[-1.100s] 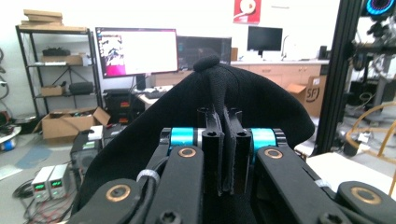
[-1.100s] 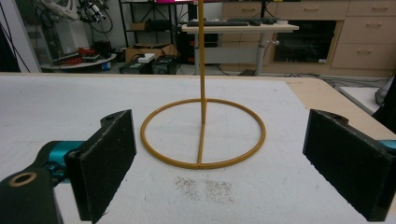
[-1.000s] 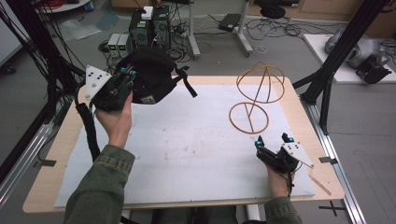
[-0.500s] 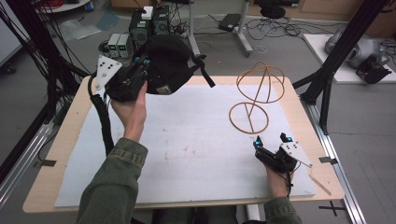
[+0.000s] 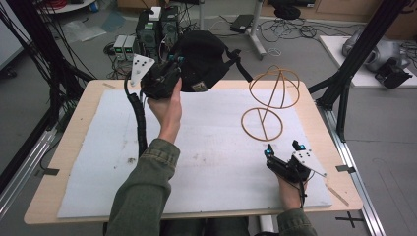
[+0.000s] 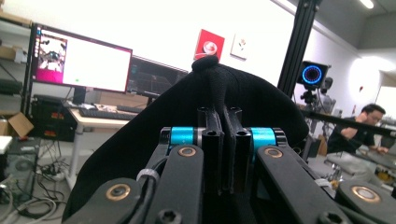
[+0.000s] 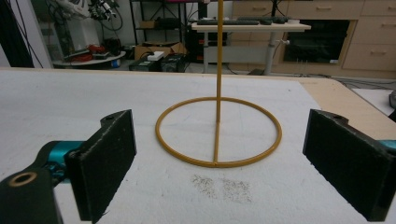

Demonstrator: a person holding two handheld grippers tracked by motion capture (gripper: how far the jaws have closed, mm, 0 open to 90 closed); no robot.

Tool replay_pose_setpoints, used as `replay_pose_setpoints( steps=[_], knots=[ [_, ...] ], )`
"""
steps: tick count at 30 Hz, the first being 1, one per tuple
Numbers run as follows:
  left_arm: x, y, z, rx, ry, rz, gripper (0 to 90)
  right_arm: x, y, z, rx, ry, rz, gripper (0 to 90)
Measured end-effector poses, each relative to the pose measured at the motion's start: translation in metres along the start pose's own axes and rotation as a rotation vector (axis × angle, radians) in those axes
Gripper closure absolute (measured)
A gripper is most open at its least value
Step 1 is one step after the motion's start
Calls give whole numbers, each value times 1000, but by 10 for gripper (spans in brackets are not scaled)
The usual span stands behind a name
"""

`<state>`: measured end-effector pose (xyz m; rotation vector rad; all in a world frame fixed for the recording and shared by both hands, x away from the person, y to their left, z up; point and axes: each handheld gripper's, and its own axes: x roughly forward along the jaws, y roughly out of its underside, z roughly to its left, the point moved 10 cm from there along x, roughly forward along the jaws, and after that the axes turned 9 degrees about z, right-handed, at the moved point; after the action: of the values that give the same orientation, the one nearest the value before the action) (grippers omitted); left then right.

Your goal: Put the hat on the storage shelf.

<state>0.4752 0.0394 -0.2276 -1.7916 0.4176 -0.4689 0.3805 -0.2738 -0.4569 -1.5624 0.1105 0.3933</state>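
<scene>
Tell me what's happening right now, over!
Left gripper shut on black cap, held up above table's far edge. Right gripper open, low, facing wire stand. Nothing between them.

White mat (image 5: 211,147) mostly bare across the middle and left, open for passing. Yellow wire stand (image 5: 268,105) blocks the right-rear part, base ring flat on mat, upright rod and hoop above. Black cap (image 5: 201,61) hangs over the rear edge. Right gripper (image 7: 219,172) faces the ring, bare mat between.

We hold our left tool (image 5: 164,73) high, clamped on a black cap (image 5: 201,61); our right tool (image 5: 284,156) rests gaping near the wire stand (image 5: 268,105).
</scene>
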Motion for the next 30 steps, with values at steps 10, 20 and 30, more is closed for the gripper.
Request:
replay_pose_setpoints(
  steps=[10,20,30],
  knots=[
    [24,-2,-28,-26,49,-26,870,0,1,0,-2,-3,3,87],
    [49,2,-62,-96,130,-78,870,-1,-1,1,-3,0,-4,87],
    [78,21,-94,-140,198,-72,870,-2,-2,-2,0,6,-14,87]
  ],
)
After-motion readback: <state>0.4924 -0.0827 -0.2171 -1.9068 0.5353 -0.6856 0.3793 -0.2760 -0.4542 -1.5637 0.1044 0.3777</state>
